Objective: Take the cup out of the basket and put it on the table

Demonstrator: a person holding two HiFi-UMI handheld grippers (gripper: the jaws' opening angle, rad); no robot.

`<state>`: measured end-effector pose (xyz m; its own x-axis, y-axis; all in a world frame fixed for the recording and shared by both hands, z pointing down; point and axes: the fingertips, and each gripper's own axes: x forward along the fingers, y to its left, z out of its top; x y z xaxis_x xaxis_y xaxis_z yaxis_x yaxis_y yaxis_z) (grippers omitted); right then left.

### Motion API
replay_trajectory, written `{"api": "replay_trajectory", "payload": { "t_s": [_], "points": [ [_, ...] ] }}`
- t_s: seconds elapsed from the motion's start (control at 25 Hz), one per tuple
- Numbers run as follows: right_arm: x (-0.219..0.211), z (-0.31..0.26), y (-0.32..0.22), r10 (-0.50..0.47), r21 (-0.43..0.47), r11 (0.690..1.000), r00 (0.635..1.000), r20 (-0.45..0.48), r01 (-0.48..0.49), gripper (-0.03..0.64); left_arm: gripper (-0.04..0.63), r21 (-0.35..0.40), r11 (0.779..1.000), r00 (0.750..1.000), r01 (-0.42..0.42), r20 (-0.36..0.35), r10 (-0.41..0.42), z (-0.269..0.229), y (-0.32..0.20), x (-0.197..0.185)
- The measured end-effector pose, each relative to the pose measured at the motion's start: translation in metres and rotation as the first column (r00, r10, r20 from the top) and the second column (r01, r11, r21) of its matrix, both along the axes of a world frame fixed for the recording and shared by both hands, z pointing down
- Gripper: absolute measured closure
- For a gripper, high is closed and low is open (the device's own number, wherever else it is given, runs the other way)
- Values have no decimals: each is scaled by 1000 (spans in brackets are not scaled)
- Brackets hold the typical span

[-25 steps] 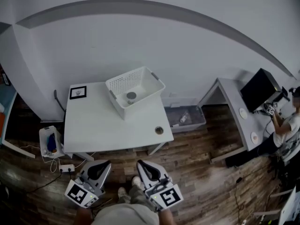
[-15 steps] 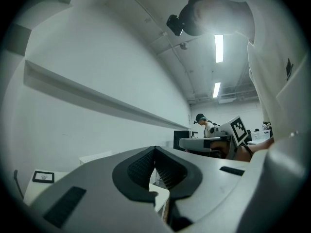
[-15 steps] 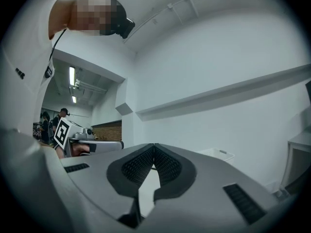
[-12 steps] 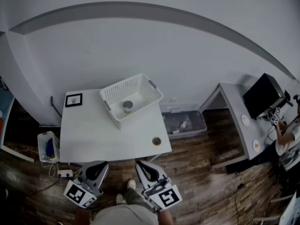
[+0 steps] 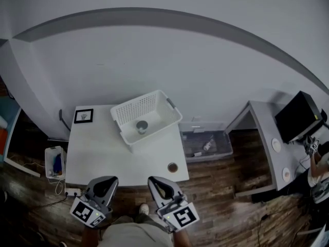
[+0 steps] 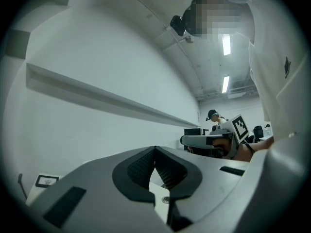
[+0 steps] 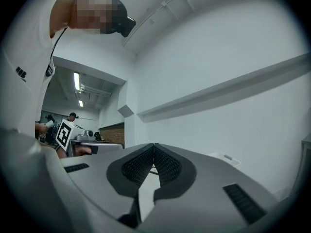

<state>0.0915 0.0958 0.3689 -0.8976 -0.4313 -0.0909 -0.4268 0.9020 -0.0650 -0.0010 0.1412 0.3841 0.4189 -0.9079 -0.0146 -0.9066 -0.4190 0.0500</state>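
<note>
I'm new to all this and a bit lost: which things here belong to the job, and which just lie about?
Job: cup, basket, table, left gripper, right gripper.

Lying about: frame, floor box, monitor.

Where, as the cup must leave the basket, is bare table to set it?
The white table's left half is bare, between black-framed card, white perforated basket and near edge. Right side crowded: basket behind, small brown disc in front.
</note>
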Motion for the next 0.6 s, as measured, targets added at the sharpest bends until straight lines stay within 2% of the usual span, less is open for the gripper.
{"api": "replay_trajectory", "payload": {
  "t_s": [0.28,0.6],
  "points": [
    [-5,0,-24,-39,-2,999,999,21,39,607,594,4,999,999,38,12,-38,1,-19,-3],
    [-16,5,-51,-31,-7,999,999,19,32,606,594,-1,1000,999,31,13,-31,1,-48,-13]
  ]
}}
